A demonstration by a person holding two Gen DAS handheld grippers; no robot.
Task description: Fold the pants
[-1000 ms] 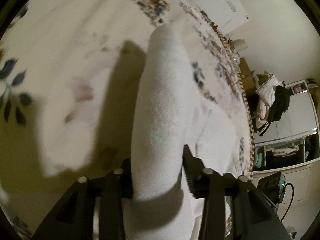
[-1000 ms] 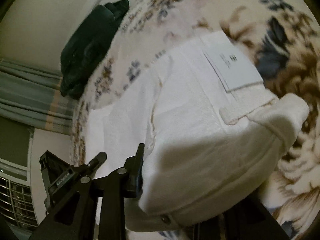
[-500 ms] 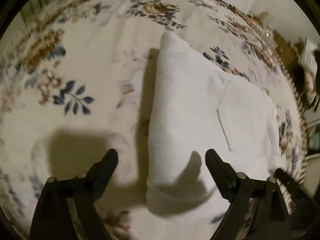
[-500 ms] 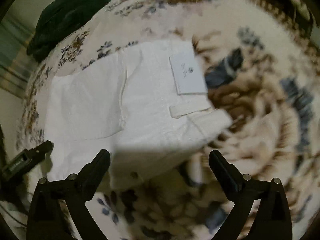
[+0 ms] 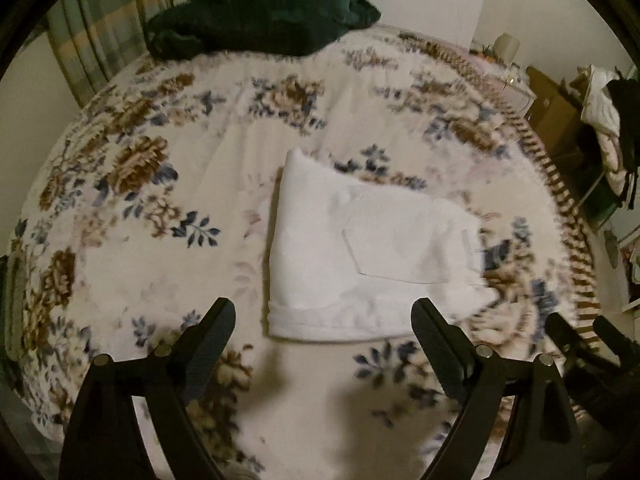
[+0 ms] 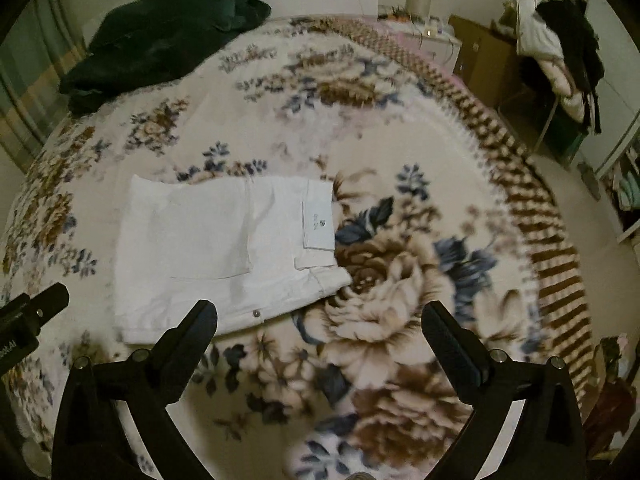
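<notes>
The white pants [image 5: 360, 256] lie folded into a compact rectangle on a floral blanket [image 5: 140, 200], back pocket and waistband facing up. They also show in the right wrist view [image 6: 216, 252], with a paper tag [image 6: 319, 216] at the waistband. My left gripper [image 5: 323, 326] is open and empty, held above the near edge of the pants. My right gripper [image 6: 319, 330] is open and empty, above the blanket just right of the pants. The tip of the left gripper shows at the left edge of the right wrist view [image 6: 32, 312].
A dark green garment [image 5: 260, 8] is heaped at the bed's far end. A chair piled with clothes [image 6: 560, 52] and a brown cabinet [image 6: 484, 60] stand beyond the bed's right edge. Curtains [image 5: 100, 40] hang at the far left.
Both grippers let go of the pants, opened wide and pulled back and up. The pants now lie flat and folded on the blanket.
</notes>
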